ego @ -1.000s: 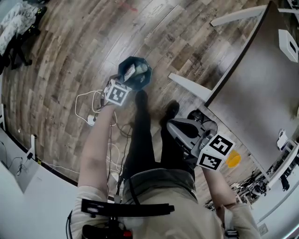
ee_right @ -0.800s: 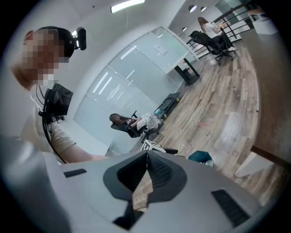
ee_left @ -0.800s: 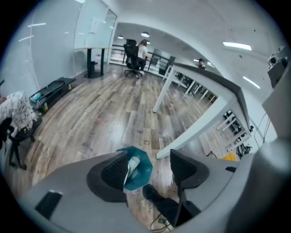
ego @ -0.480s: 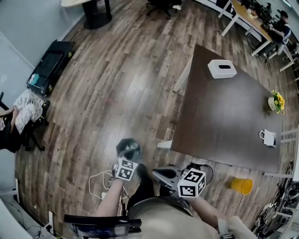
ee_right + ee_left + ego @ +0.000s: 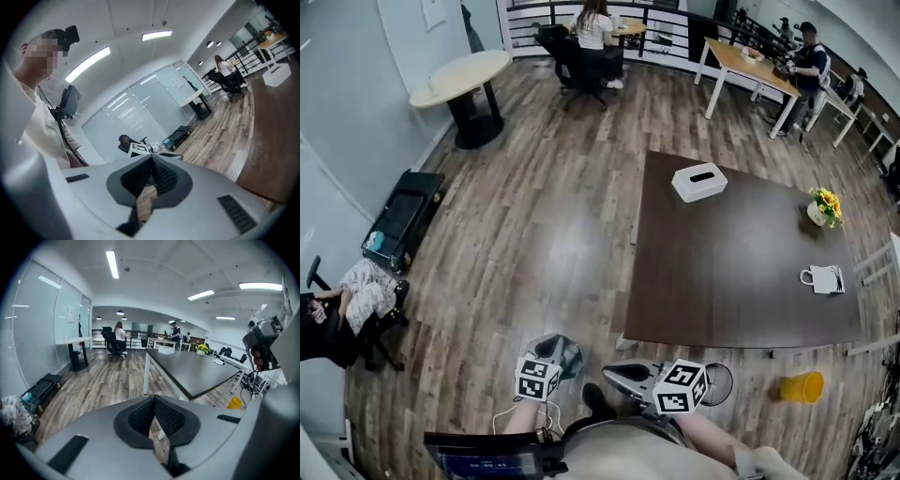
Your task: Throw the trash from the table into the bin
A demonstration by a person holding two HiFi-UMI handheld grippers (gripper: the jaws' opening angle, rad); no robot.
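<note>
- Judging from how things lie, you are between trips: neither claw carries anything, and both sit close to your body, short of the desk (image 5: 722, 253).
- Your left claw (image 5: 153, 399) is pressed fully together with nothing between its pads. Your right claw (image 5: 151, 158) is closed and empty too.
- The bin (image 5: 564, 351) stands on the wood floor just by your feet, near the desk's near corner. The left claw's marker cube covers part of its rim in the head view, so you cannot tell what is inside.
- What seems left is the small white item (image 5: 822, 278) near the desk's right edge. It looks pale, light and crumpled or folded, with a loop at one side, but it is too small to name for certain.
- The white tissue box (image 5: 699, 181) and the flower pot (image 5: 821, 206) look like desk furnishings, not trash.
- A yellow cup (image 5: 802, 386) lies on the floor beyond the desk's near right corner; it is off the desk, so it may not be part of the task.
</note>
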